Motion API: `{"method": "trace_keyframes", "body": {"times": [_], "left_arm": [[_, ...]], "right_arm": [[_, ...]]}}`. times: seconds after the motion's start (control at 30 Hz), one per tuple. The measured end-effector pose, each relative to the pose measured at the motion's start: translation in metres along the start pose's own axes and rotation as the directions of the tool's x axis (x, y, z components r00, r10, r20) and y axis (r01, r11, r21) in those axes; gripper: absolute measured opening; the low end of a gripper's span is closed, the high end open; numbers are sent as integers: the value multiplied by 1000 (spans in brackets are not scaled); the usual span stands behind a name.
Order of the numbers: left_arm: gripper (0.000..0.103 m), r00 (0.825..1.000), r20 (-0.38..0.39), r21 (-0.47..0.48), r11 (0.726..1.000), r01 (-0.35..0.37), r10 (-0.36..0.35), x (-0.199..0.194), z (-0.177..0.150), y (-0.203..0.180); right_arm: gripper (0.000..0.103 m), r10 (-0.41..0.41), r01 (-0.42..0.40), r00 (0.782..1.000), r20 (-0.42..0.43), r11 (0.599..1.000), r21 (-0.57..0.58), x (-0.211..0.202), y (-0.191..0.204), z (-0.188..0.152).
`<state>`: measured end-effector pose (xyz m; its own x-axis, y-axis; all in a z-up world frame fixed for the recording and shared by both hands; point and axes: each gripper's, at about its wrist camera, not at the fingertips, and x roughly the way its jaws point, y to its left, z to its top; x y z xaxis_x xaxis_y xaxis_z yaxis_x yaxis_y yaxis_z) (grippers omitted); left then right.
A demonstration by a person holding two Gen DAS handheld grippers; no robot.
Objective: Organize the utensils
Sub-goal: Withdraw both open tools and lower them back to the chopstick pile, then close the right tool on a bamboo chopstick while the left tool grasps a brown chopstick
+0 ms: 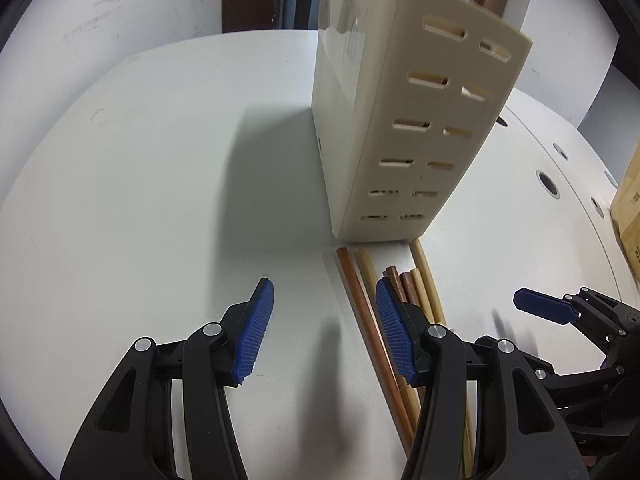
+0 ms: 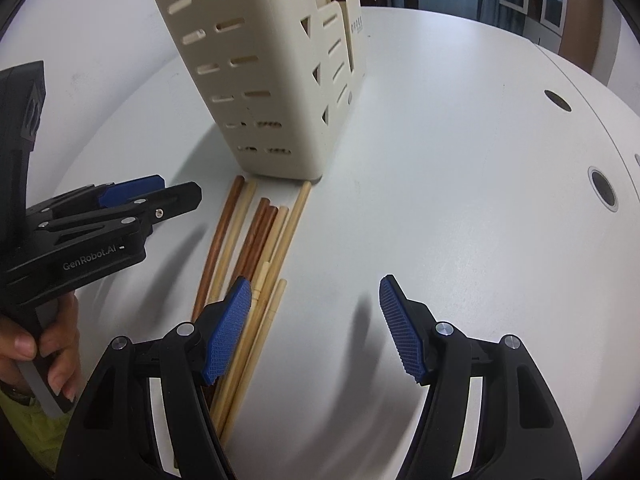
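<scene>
Both my left gripper [image 1: 324, 330] and right gripper [image 2: 316, 330] gape empty; chopsticks [image 2: 256, 240] lie loose before the holder [image 2: 256, 80], sorting seemingly barely begun.

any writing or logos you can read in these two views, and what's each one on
"GenRobot.AI": white lettering on the black body of the left gripper, seen in the right wrist view.
Vertical dark print on the front face of the cream utensil holder: too small and warped to read.
Dark print on the cardboard box at the right edge of the left wrist view: too blurred to read.
Nothing readable on the chopsticks or the table.
</scene>
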<state>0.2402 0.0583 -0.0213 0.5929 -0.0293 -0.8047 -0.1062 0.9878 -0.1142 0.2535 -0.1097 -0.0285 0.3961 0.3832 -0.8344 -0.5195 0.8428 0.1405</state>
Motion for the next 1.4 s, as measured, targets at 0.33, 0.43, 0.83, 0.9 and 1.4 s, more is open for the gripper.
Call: {"method": "trace_keyframes", "body": {"times": [0.33, 0.43, 0.83, 0.9, 1.4], "left_arm": [[53, 1000, -23, 13, 1000, -2, 2, 8, -1, -3], [53, 1000, -24, 17, 1000, -8, 8, 10, 0, -2], [52, 998, -38, 49, 997, -53, 55, 24, 1, -6], [52, 997, -43, 49, 997, -55, 57, 27, 1, -6], [20, 997, -37, 72, 995, -66, 68, 27, -2, -7]], "right_arm": [[66, -16, 16, 999, -49, 1000, 4, 12, 3, -4], [66, -27, 27, 999, -47, 1000, -3, 13, 6, -5], [67, -93, 91, 995, -27, 994, -65, 16, 22, -9], [67, -115, 112, 993, -21, 989, -92, 13, 27, -11], [28, -89, 89, 996, 12, 987, -131, 1, 28, -19]]}}
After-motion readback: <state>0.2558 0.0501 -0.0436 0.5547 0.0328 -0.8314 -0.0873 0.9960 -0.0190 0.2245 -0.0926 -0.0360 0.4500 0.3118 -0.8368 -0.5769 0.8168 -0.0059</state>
